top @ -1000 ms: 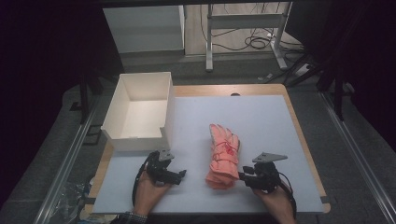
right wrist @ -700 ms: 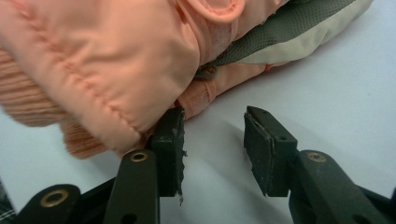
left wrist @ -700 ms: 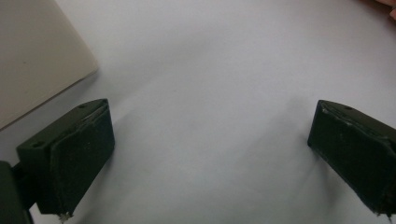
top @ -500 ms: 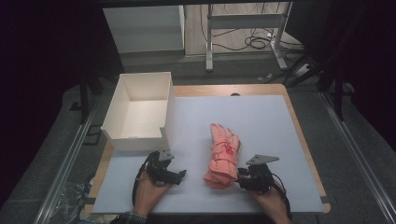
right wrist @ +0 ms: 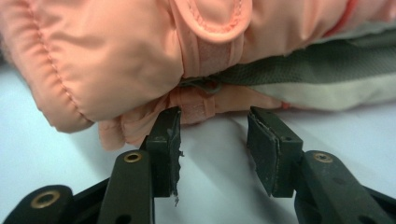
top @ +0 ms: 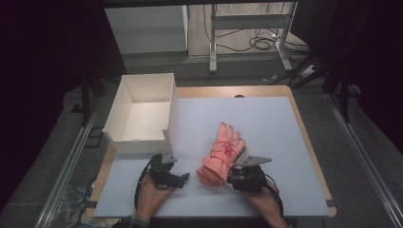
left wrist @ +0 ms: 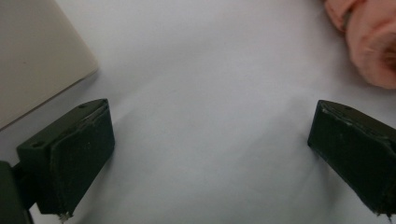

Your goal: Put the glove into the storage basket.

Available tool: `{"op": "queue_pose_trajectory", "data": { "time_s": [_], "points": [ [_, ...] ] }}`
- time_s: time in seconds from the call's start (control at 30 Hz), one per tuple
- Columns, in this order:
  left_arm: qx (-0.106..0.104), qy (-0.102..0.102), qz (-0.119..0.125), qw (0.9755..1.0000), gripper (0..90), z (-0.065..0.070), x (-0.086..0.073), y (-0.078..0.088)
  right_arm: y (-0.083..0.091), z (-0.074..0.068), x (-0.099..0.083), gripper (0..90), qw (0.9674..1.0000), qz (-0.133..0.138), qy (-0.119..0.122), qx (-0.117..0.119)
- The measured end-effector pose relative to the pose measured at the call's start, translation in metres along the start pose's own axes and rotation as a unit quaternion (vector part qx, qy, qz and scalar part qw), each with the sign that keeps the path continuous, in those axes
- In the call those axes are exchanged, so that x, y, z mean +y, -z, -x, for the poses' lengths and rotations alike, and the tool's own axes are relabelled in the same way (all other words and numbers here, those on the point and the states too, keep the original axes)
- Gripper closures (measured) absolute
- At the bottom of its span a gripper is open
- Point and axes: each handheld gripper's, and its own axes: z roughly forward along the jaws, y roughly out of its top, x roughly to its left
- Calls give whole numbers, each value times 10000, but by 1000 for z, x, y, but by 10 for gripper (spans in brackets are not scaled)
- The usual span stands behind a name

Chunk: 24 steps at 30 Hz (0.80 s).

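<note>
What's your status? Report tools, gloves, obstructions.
Left tool open over bare mat. Right tool open, tips at the cuff edge of the pink gloves, not clamped. White box sits beyond the left tool, nothing between tools and gloves.

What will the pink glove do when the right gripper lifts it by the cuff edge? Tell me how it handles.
The pink glove looks padded and quilted, so it will probably sag and flop rather than hold shape. It seems light for its bulk. The right gripper is open at the cuff; the smooth fabric might slip from a shallow pinch.
</note>
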Motion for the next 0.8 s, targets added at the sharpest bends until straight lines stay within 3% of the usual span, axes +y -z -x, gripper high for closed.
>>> {"op": "queue_pose_trajectory", "data": {
  "time_s": [0.4, 0.8],
  "points": [
    [-8, 11, 0, 10000, 3, 0, 0, 0, -17, -5, 9, 544, 9999, 84, 132, -27],
    [-21, -4, -54, 10000, 3, -1, 1, 0, -8, -4, 7, 507, 9995, 89, 279, -94]
  ]
}}
